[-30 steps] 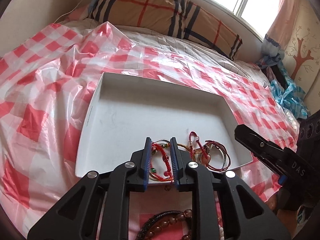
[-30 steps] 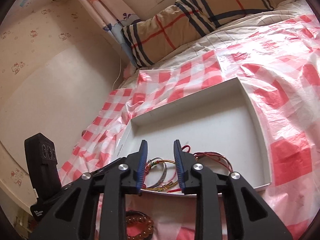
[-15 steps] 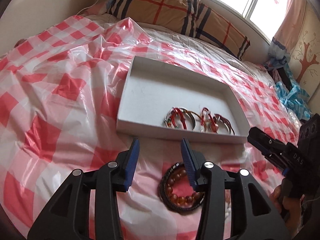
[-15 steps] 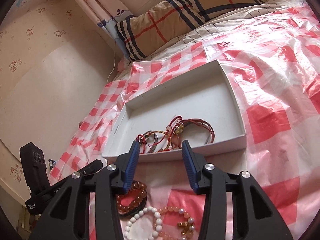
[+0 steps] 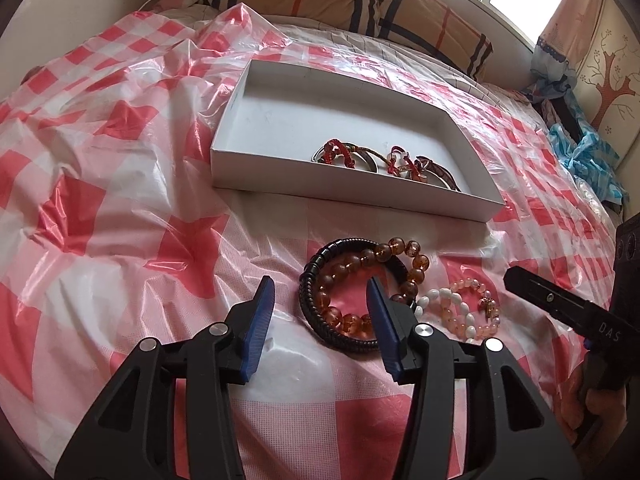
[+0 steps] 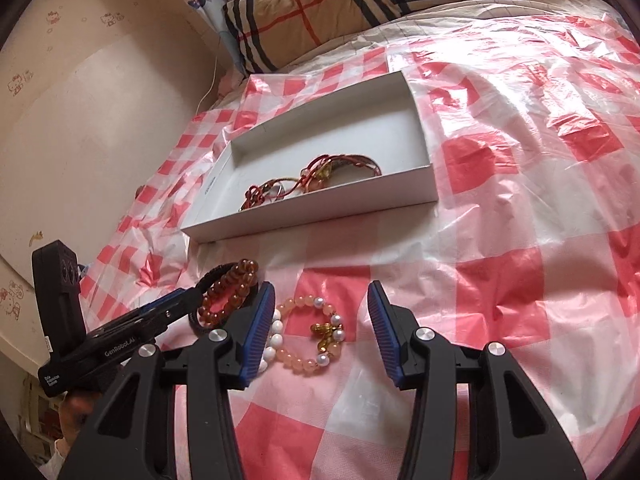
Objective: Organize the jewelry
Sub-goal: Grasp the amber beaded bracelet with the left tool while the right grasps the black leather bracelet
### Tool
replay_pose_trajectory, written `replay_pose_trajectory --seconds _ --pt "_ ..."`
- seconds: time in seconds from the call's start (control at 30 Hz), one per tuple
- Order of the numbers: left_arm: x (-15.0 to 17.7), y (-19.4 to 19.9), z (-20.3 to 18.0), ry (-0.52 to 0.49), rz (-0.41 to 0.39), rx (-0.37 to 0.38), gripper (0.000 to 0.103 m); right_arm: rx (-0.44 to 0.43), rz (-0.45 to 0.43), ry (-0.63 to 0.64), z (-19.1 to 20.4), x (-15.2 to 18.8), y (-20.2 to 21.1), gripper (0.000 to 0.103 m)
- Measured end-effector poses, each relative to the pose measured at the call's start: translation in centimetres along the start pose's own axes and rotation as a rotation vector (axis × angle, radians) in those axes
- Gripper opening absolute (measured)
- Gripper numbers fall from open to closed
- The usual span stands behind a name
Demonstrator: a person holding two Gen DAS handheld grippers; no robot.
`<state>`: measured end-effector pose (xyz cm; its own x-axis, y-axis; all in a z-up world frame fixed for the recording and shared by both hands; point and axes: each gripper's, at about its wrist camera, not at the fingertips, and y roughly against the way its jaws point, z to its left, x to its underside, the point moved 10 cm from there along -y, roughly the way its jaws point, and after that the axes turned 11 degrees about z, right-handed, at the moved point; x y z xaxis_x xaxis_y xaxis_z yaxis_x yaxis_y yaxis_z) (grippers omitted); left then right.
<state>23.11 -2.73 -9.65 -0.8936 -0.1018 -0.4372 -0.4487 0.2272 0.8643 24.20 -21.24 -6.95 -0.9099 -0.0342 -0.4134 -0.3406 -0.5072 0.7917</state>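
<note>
Left gripper (image 5: 320,312) spread, jaws opening, nothing pinched; amber beads (image 5: 362,280) just ahead, right finger overlapping ring in view. Right gripper (image 6: 322,316) spread, empty; pink beads (image 6: 310,330) on sheet between its fingers. Black band (image 5: 316,300) ringed amber beads, touching. White beads (image 5: 448,306) beside pink. Beyond, white box (image 5: 280,176) on bed held red cord bracelets (image 5: 340,151). Likely handling: beads light, smooth, apt to roll; elastic loop floppy. Best pinch across one strand, not whole ring. Plastic sheet (image 5: 120,200) slick, crinkly.
</note>
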Motion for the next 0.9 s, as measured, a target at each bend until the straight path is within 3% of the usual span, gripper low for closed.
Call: replay_pose_trajectory --seconds 0.2,0.37,0.47,0.6,0.73,0.77,0.83,0.9 --pt "0.0 0.0 -0.1 -0.009 -0.012 -0.016 0.046 0.111 0.07 0.056 -1.0 0.9 -1.5 0.048" --pt "-0.9 0.4 -2.2 -0.153 -0.045 -0.091 0.046 0.287 0.08 0.179 -0.9 1.2 -2.4 0.048" --pt "-1.3 -0.2 -3.8 -0.253 -0.024 -0.12 0.046 0.365 0.034 0.145 -2.1 0.9 -1.9 0.048" --pt "-2.0 -1.8 -4.5 -0.309 0.01 -0.149 0.046 0.351 -0.009 0.054 -4.0 0.8 -1.0 0.048" --pt "-2.7 -3.2 -4.7 -0.336 0.038 -0.164 0.045 0.346 0.001 0.074 -3.8 0.8 -1.6 0.056" --pt "-2.7 -3.5 -4.8 -0.332 0.047 -0.157 0.044 0.353 0.004 0.084 -3.7 0.8 -1.7 0.057" --pt "-2.5 -3.8 -4.5 -0.319 0.066 -0.159 0.021 0.351 0.011 0.092 -3.3 0.8 -2.1 0.061" --pt "-2.5 -3.4 -4.0 -0.253 0.062 -0.095 0.015 0.332 0.015 0.088 -3.4 0.9 -2.3 0.063"
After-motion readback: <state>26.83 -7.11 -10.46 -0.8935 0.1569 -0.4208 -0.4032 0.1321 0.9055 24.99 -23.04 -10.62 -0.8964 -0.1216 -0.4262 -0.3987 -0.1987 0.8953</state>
